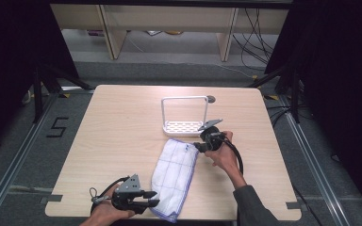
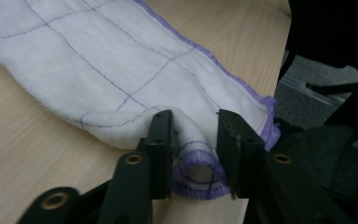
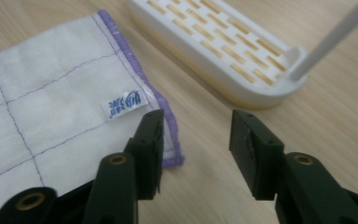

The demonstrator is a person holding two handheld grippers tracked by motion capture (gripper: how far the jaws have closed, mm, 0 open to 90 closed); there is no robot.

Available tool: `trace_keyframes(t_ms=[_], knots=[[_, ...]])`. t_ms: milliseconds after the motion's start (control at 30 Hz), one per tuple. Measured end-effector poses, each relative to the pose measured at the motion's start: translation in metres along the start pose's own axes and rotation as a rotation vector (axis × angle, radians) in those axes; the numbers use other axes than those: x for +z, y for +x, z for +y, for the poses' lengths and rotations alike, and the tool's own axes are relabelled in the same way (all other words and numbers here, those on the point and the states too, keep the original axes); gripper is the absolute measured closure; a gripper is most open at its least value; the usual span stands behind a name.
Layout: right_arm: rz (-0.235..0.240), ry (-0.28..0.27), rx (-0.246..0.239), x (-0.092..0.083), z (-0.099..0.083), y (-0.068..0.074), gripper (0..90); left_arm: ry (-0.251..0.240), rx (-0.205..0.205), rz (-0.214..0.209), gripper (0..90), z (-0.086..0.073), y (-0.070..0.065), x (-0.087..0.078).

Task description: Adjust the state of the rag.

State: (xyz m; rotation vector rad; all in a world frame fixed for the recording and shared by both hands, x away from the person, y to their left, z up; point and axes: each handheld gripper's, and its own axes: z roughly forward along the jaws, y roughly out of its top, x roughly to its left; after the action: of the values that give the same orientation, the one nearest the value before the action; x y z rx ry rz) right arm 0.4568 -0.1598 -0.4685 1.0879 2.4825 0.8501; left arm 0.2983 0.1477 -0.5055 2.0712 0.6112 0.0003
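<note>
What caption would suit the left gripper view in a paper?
Left gripper, jaws apart around the bunched purple-hemmed edge of a white cloth on the wooden table.

Cloth: white, crossed by thin purple grid lines, with a purple stitched hem on every visible edge. A small white label with blue print sits just inside the cloth's corner nearest the rack. Rack: white throughout, its base tray patterned with rows of short slots showing pale yellow in the right gripper view. Bench: light wood grain, uniform beneath both cloth and rack. Both grippers' fingers are black, with brass-coloured rivets set behind them. Floor beyond the bench is grey.
</note>
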Motion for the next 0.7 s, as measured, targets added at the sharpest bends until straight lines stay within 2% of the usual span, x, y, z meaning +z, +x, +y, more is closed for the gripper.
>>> trace_keyframes(t_ms=[67, 100, 167, 200, 233, 267, 300, 333, 367, 400, 433, 467, 500, 533, 567, 600, 633, 667, 700], knots=[[-0.009, -0.022, 0.011, -0.009, -0.006, -0.001, 52.0, -0.035, -0.019, 0.022, 48.8, 0.005, 0.004, -0.005], [-0.005, -0.025, 0.023, -0.013, -0.009, -0.001, 49.8, -0.035, -0.019, 0.022, 45.5, 0.005, 0.004, -0.005], [-0.007, -0.036, 0.031, -0.016, -0.012, -0.001, 49.7, -0.071, -0.049, 0.046, 44.3, 0.01, 0.01, -0.01], [0.004, -0.042, 0.042, -0.018, -0.015, -0.001, 49.7, -0.067, -0.041, 0.066, 43.2, 0.014, 0.014, -0.013], [0.02, -0.027, 0.07, -0.019, -0.021, 0.0, 48.5, -0.081, -0.047, 0.084, 41.5, 0.017, 0.018, -0.013], [0.02, -0.027, 0.07, -0.019, -0.021, 0.0, 48.5, -0.068, -0.026, 0.104, 41.5, 0.021, 0.024, -0.014], [0.016, -0.002, 0.063, -0.018, -0.024, 0.0, 47.2, -0.086, -0.031, 0.136, 40.5, 0.026, 0.035, -0.012], [0.016, -0.002, 0.063, -0.018, -0.024, 0.0, 47.2, -0.086, -0.031, 0.136, 39.8, 0.026, 0.035, -0.012], [0.004, -0.03, 0.069, -0.016, -0.025, -0.001, 47.1, -0.093, -0.046, 0.16, 39.8, 0.03, 0.042, -0.01], [0.016, -0.018, 0.069, -0.018, -0.026, -0.003, 47.0, -0.084, -0.045, 0.168, 39.6, 0.033, 0.049, -0.008], [0.026, -0.015, 0.097, -0.018, -0.026, -0.003, 46.8, -0.084, -0.055, 0.186, 39.6, 0.037, 0.055, -0.006], [0.027, -0.038, 0.081, -0.016, -0.027, -0.007, 45.4, -0.081, -0.07, 0.212, 39.0, 0.044, 0.069, 0.0], [0.026, -0.031, 0.098, -0.017, -0.027, -0.006, 45.0, -0.086, -0.082, 0.221, 38.9, 0.047, 0.075, 0.003], [0.026, -0.031, 0.098, -0.017, -0.027, -0.006, 45.0, -0.086, -0.082, 0.221, 38.5, 0.047, 0.075, 0.003], [0.019, -0.023, 0.11, -0.015, -0.026, -0.005, 44.0, -0.085, -0.104, 0.232, 37.5, 0.054, 0.088, 0.013], [0.023, -0.018, 0.127, -0.015, -0.026, -0.005, 43.7, -0.079, -0.114, 0.237, 36.8, 0.057, 0.095, 0.017], [0.023, -0.018, 0.127, -0.015, -0.026, -0.005, 43.7, -0.079, -0.114, 0.237, 36.3, 0.057, 0.095, 0.017], [0.011, -0.04, 0.115, -0.01, -0.026, -0.006, 43.2, -0.084, -0.13, 0.263, 36.3, 0.062, 0.101, 0.022], [0.022, -0.038, 0.145, -0.009, -0.025, -0.005, 43.0, -0.076, -0.129, 0.266, 36.4, 0.065, 0.107, 0.026]])
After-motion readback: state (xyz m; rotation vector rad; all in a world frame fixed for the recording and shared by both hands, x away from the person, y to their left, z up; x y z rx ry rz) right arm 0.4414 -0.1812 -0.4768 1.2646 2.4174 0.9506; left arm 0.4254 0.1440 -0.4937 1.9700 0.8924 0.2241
